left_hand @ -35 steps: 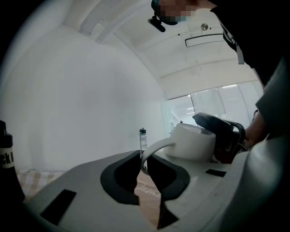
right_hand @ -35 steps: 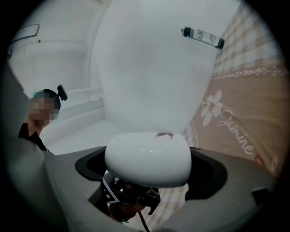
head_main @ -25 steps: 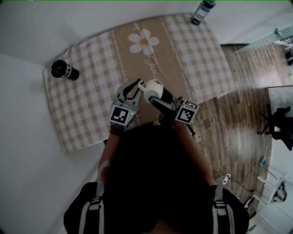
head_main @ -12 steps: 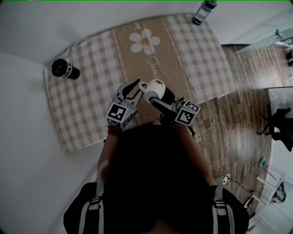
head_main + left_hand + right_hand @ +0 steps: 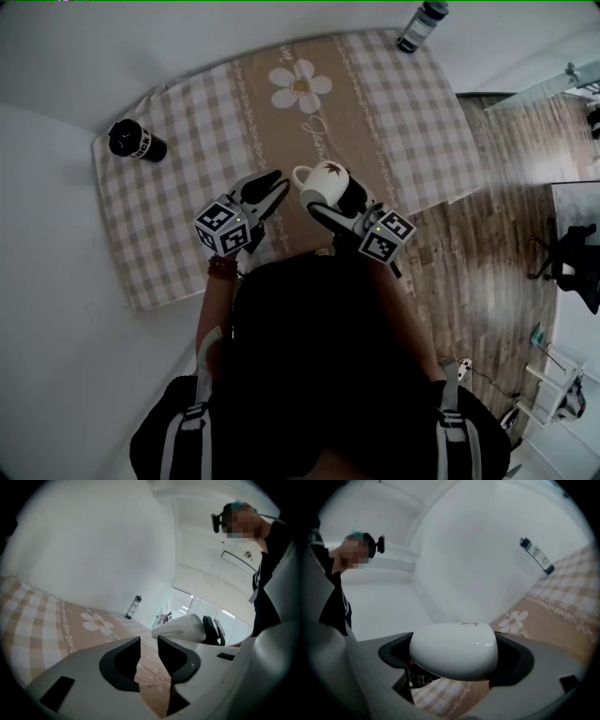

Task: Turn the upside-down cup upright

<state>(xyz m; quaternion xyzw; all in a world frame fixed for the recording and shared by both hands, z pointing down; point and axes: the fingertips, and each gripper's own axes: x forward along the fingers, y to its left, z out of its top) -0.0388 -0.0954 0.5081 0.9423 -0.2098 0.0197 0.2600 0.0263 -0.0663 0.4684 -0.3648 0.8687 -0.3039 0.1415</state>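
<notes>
A table draped in soft gingham cloth (image 5: 178,216), beige and white checks with a plain tan band and a printed daisy down the middle, fills my head view, with pale wall to the left and wood-plank floor (image 5: 487,225) to the right. My right gripper (image 5: 339,199) is clamped on the cup (image 5: 322,180), its black pads pressing both sides of the smooth, glossy white body. The rounded shell fills the gap between the jaws in the right gripper view. The cup hangs in the air above the near part of the table, with a small loop handle on its left side and a brown leaf mark facing up. Just beside it to the left, my left gripper (image 5: 275,185) has just been opening its jaws. They stand apart with nothing between them, only tan cloth beyond. Well apart, a black cylindrical bottle (image 5: 136,142) sits at the far left corner and a dark slim bottle (image 5: 422,25) at the far right edge.
</notes>
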